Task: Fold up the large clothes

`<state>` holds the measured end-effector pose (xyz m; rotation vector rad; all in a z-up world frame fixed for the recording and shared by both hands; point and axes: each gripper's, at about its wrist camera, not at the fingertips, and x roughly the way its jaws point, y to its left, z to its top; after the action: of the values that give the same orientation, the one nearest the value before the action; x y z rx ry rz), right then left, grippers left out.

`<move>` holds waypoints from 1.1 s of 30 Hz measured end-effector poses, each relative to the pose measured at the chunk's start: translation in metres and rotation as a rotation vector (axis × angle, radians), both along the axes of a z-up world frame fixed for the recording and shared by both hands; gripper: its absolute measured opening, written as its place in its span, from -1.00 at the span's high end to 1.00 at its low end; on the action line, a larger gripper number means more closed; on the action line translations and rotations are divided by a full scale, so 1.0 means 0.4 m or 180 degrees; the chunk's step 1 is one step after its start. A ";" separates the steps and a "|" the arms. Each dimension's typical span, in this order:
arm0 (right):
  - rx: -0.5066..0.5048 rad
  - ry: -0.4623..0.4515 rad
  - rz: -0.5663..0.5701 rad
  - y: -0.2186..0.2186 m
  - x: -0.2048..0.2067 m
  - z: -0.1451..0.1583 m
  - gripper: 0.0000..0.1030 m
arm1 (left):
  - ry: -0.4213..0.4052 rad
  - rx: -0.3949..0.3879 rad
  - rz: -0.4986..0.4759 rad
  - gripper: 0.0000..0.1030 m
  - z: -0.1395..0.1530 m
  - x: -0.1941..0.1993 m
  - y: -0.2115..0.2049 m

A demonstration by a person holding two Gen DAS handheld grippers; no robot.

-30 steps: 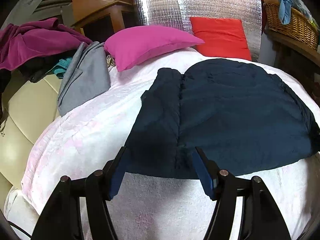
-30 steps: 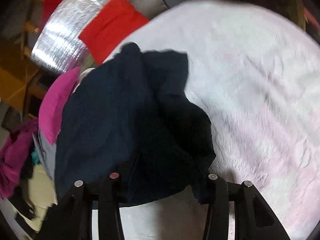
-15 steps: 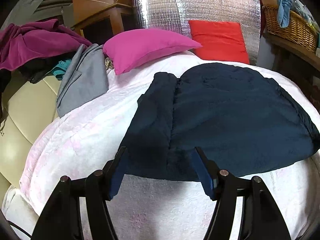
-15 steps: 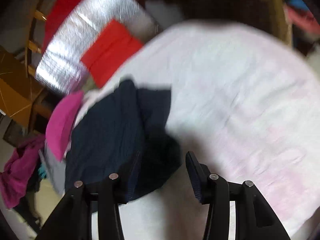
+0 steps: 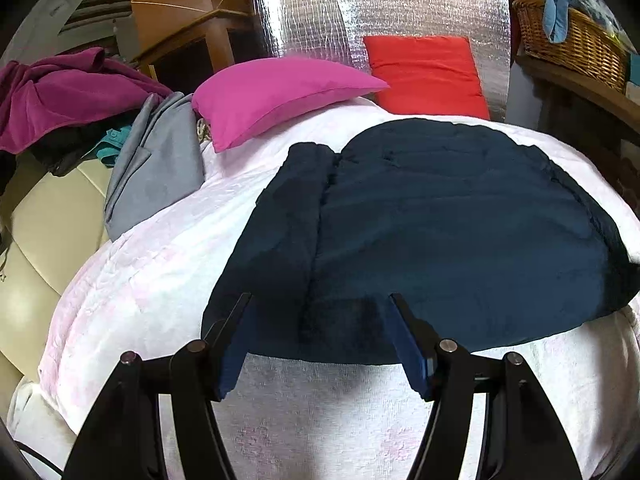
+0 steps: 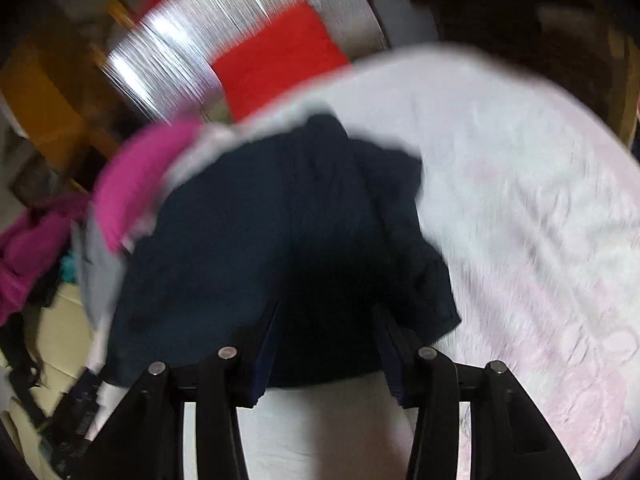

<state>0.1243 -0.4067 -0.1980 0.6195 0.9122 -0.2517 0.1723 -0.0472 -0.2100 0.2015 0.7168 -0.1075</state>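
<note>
Beyond the navy garment [image 5: 440,232] — pink pillow [image 5: 276,96]; left fingers [image 5: 320,320] apart, right fingers [image 6: 326,330] closing, empty.

Both claws, left claw [image 5: 320,300] and right claw [image 6: 326,312], show black angled arms, silver pivot screws and blue finger pads [image 5: 234,344].

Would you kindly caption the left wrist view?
Open left gripper poised over near edge of navy garment spread on white blanket.

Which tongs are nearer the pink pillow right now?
Left, as far as two separate views show. The left tongs sit at the dark navy garment's near-left edge, the pink pillow beyond. The right tongs, jaws closing, sit toward the garment's right side.
</note>
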 end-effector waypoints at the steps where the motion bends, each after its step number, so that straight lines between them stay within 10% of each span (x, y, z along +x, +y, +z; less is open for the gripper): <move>1: 0.0116 0.0166 -0.0007 -0.006 0.015 -0.032 0.11 | 0.0013 0.0019 0.0003 -0.30 -0.003 0.002 0.000; 7: 0.0298 -0.0213 -0.0055 -0.036 -0.021 0.020 0.03 | -0.0038 -0.0146 0.0107 -0.34 0.022 0.038 0.071; 10: 0.0340 -0.0531 -0.0383 -0.106 -0.071 0.055 -0.66 | 0.0020 -0.0637 0.0348 -0.62 0.037 0.098 0.179; 19: 0.1195 -0.0313 -0.0579 -0.253 -0.009 -0.089 -0.67 | 0.1098 -0.2302 0.0752 -0.67 -0.107 0.252 0.373; 27: 0.1065 -0.0210 -0.0240 -0.190 0.128 -0.129 -0.67 | 0.1285 -0.2246 0.0588 -0.69 -0.144 0.294 0.301; 31: 0.0780 -0.0254 -0.0088 -0.151 0.152 -0.114 -0.09 | 0.1246 -0.2345 0.0609 -0.59 -0.151 0.296 0.303; 33: 0.0652 -0.0345 -0.0077 -0.131 0.139 -0.088 0.08 | 0.1157 -0.2309 0.0623 -0.23 -0.142 0.296 0.301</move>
<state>0.1801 -0.4592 -0.2332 0.8262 0.8322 -0.1453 0.2907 0.0733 -0.2668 -0.5950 1.0085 -0.2130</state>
